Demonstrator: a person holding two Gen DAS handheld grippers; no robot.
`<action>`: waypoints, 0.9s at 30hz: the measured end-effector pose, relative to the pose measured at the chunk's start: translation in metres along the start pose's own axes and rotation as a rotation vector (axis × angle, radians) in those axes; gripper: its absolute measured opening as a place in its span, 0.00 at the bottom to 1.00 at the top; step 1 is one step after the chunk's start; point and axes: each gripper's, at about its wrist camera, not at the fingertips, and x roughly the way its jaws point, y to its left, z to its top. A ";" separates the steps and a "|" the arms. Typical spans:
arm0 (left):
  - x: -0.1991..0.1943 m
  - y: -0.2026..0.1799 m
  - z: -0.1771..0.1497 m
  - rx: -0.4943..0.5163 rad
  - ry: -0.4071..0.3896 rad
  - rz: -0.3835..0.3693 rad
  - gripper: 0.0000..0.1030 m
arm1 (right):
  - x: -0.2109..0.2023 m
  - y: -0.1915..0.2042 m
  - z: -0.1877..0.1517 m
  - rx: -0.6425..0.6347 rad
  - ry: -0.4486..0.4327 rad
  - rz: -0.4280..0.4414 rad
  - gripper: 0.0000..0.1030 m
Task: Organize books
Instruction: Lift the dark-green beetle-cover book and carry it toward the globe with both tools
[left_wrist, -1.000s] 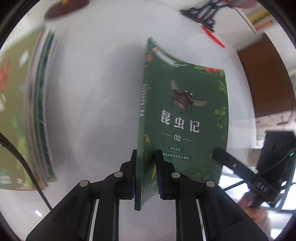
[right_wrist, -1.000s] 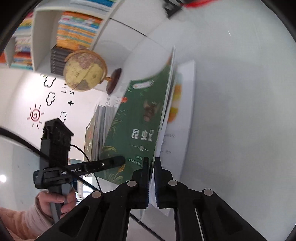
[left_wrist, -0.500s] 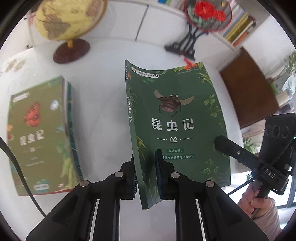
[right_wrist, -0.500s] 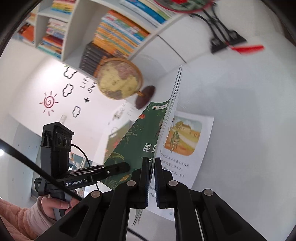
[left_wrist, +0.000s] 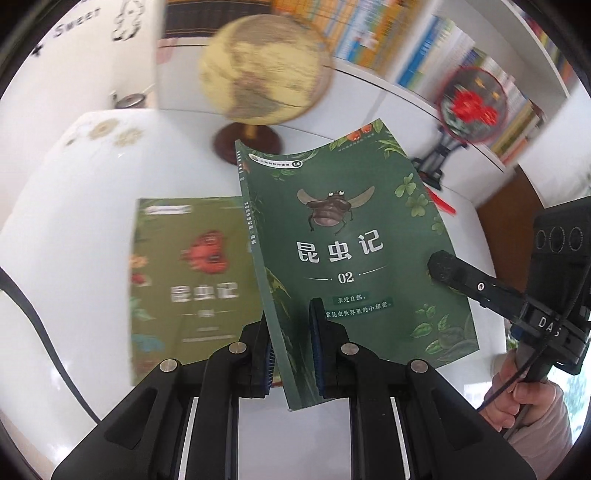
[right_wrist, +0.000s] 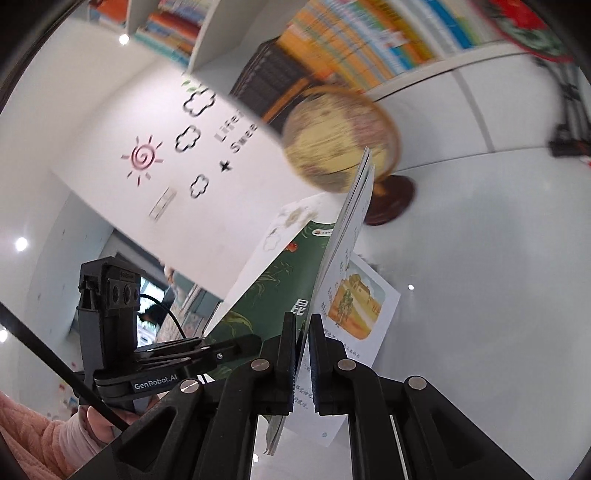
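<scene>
Left view: my left gripper (left_wrist: 291, 350) is clamped on the green book (left_wrist: 347, 258) near its spine at the bottom edge, which gives me the stiffest part to lift by; the book hangs tilted above the white table (left_wrist: 74, 184)
Second book: an olive-green book (left_wrist: 184, 280) lies flat on the table just left of the one I hold, partly hidden behind it; I judge it the pile this one is meant to join
Other hand, left view: my right gripper's finger (left_wrist: 465, 280) lies across the cover's right edge, so the book is carried from both sides and cannot swing open
Background, left view: a globe (left_wrist: 262, 70) stands behind the books, blurred; shelves of books run along the wall
Right view: my right gripper (right_wrist: 303, 354) is pinched shut on the green book's page edge (right_wrist: 343, 236), seen edge-on; one illustrated page (right_wrist: 354, 306) splays loose to the right
Left gripper, right view: it (right_wrist: 236, 347) reaches in from the left onto the cover
Stage: I judge the book in transit, not yet set down
</scene>
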 end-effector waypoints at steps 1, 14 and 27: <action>0.000 0.008 0.000 -0.010 -0.003 0.007 0.13 | 0.009 0.004 0.002 -0.006 0.011 0.005 0.06; 0.009 0.065 -0.010 -0.056 0.019 0.015 0.13 | 0.080 0.014 -0.007 0.036 0.100 -0.035 0.08; 0.020 0.096 -0.019 -0.114 0.046 -0.004 0.13 | 0.113 0.009 -0.014 0.096 0.138 -0.080 0.08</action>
